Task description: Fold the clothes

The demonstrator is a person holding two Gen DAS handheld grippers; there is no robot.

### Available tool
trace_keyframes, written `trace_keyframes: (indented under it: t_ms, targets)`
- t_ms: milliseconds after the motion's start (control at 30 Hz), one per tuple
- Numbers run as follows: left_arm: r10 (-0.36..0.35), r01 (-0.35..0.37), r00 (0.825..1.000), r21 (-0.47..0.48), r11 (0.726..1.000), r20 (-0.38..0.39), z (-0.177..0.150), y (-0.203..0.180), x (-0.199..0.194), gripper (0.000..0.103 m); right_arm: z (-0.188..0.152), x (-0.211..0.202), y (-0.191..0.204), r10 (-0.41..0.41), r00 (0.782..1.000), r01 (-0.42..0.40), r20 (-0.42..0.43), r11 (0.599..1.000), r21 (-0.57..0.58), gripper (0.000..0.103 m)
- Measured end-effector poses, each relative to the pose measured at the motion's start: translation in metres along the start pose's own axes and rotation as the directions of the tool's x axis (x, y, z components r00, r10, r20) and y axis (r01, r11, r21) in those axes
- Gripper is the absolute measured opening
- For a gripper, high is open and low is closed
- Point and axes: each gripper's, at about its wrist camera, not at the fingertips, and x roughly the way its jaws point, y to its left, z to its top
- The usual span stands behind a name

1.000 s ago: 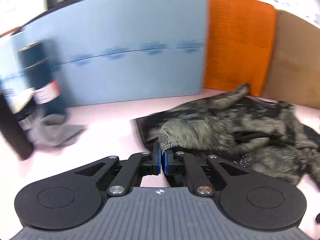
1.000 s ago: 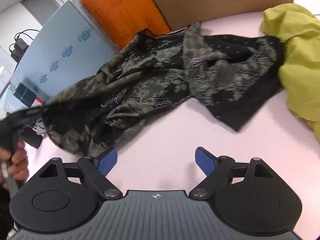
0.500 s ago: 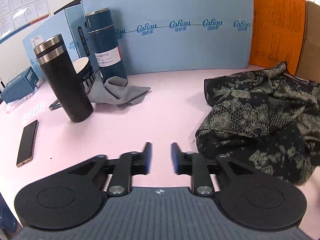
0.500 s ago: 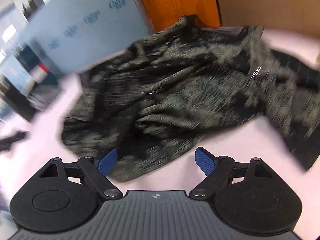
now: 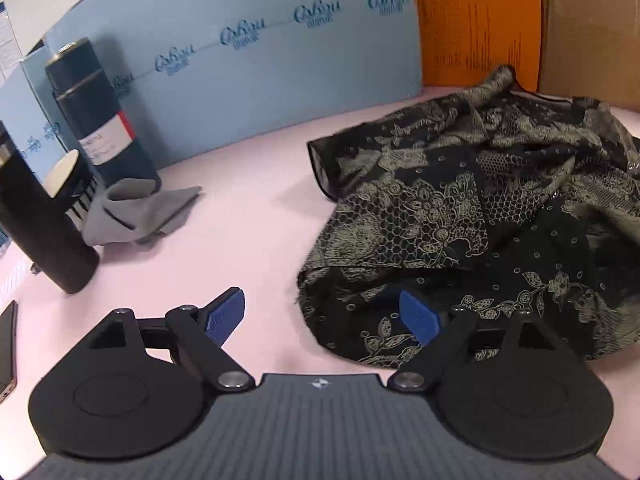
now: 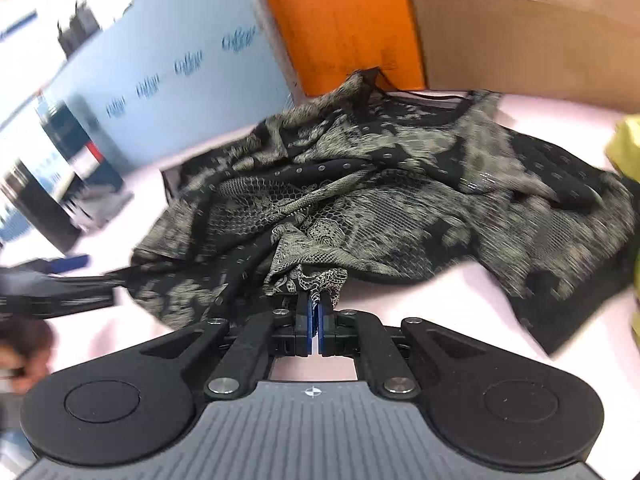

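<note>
Pinching a fold of the black lace-print garment (image 6: 384, 208) crumpled on the pink table (image 5: 248, 232), the right hand-held gripper (image 6: 314, 312) has just clamped; the left hand-held gripper (image 5: 320, 316) has just sprung wide, grasping nothing.

You're at an office desk, not a home
Look at the pink tabletop (image 5: 248, 240) fenced by blue printed partition boards (image 5: 240, 80), with flasks (image 5: 100, 108), a phone (image 5: 8, 344) and wall notices (image 5: 5, 36) behind
</note>
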Motion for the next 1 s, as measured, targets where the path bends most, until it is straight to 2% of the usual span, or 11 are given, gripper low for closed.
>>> trace_keyframes:
  t_ms: [167, 233, 267, 300, 333, 367, 533, 700, 767, 867, 1000]
  targets:
    - [-0.037, 0.037, 0.999, 0.022, 0.999, -0.014, 0.009, -0.016, 0.014, 0.084, -0.013, -0.063, -0.018, -0.016, 0.999, 0.013, 0.043, 0.998, 0.057, 0.003]
    - [-0.079, 0.080, 0.997, 0.029, 0.996, -0.014, 0.011, -0.022, 0.016, 0.078, -0.020, -0.085, -0.029, -0.042, 0.998, 0.038, 0.053, 0.997, 0.071, 0.003]
    - [-0.110, 0.110, 0.994, 0.026, 0.994, -0.014, 0.011, -0.024, 0.015, 0.052, -0.024, -0.094, -0.033, -0.058, 0.997, 0.054, 0.053, 0.996, 0.075, 0.003]
    - [-0.135, 0.136, 0.991, 0.024, 0.990, -0.017, 0.010, -0.026, 0.014, 0.018, -0.028, -0.100, -0.038, -0.075, 0.996, 0.071, 0.048, 0.994, 0.081, 0.003]
    - [-0.148, 0.148, 0.989, 0.022, 0.989, -0.032, 0.009, -0.028, 0.014, 0.006, -0.031, -0.105, -0.042, -0.089, 0.995, 0.085, 0.043, 0.992, 0.092, 0.003]
    - [-0.158, 0.159, 0.987, 0.022, 0.987, -0.040, 0.007, -0.029, 0.012, 0.002, -0.035, -0.109, -0.046, -0.098, 0.994, 0.094, 0.038, 0.990, 0.105, 0.003]
    - [-0.162, 0.162, 0.987, 0.062, 0.985, -0.001, -0.012, -0.014, -0.022, 0.002, -0.047, -0.123, -0.057, -0.102, 0.995, 0.099, 0.016, 0.988, 0.122, 0.003]
    - [-0.139, 0.141, 0.990, 0.070, 0.988, -0.030, -0.043, 0.022, -0.061, 0.002, -0.055, -0.120, -0.053, 0.016, 0.996, -0.013, -0.087, 0.999, 0.039, 0.003]
    - [-0.128, 0.131, 0.991, 0.076, 0.988, -0.046, -0.056, 0.036, -0.077, 0.001, -0.056, -0.118, -0.050, 0.071, 0.988, -0.073, -0.137, 0.997, -0.010, 0.003]
    - [-0.130, 0.138, 0.988, 0.089, 0.986, -0.089, -0.076, 0.048, -0.099, 0.001, -0.059, -0.115, -0.047, 0.110, 0.972, -0.127, -0.207, 0.989, -0.072, 0.003]
    - [-0.140, 0.157, 0.982, 0.133, 0.979, -0.128, -0.099, 0.050, -0.125, 0.001, -0.064, -0.115, -0.050, 0.178, 0.934, -0.222, -0.310, 0.968, -0.113, 0.003]
